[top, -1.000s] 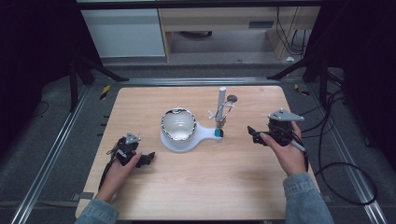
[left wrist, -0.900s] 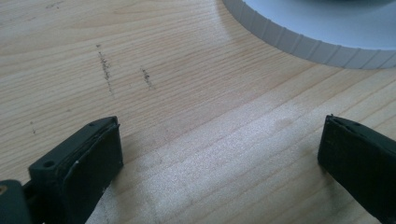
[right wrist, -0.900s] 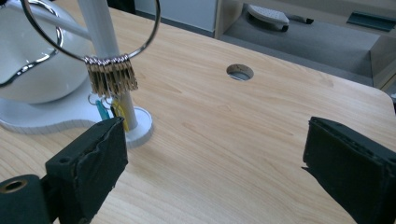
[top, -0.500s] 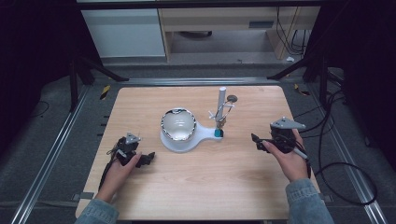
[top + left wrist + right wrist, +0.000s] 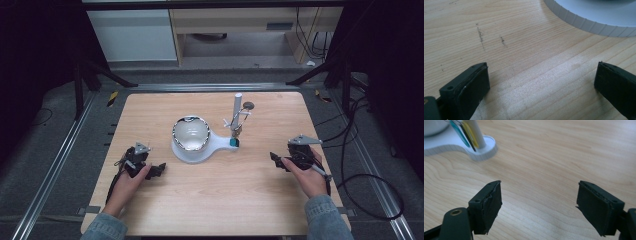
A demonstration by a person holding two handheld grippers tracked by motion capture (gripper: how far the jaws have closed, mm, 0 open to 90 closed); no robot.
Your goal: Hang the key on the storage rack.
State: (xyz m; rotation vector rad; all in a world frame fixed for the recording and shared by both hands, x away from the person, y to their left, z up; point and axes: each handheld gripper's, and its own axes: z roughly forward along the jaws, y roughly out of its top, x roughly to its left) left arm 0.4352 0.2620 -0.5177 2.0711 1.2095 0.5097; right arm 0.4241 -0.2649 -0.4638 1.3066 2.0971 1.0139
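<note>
- The wooden surface (image 5: 215, 200) carries everything; its pale grain runs under both pairs of jaws in the two gripper views, with a few dark scuff marks (image 5: 481, 35) in the left gripper view.
- The white base (image 5: 212, 148) lies near the middle of the surface, a round part with a narrower arm reaching toward the person's right. Its ribbed edge (image 5: 584, 23) shows at the top of the left gripper view, and its small rounded end (image 5: 482, 153) at the upper left of the right gripper view.
- The bowl (image 5: 190, 133), white inside with a shiny rim, sits on the round part of the base, between the two grippers and well apart from both.
- The white post (image 5: 237, 112) stands upright at the narrow end of the base, with thin wires and a small teal piece (image 5: 233, 143) at its foot.
- The left gripper (image 5: 159, 169) rests low over the surface at the near left, held in the person's left hand (image 5: 127, 182); its jaws stand wide apart with bare wood between them, pointing toward the base.
- The right gripper (image 5: 274, 160) is held in the right hand (image 5: 307, 175) at the near right, right of the post; its jaws are also wide apart, holding nothing.
</note>
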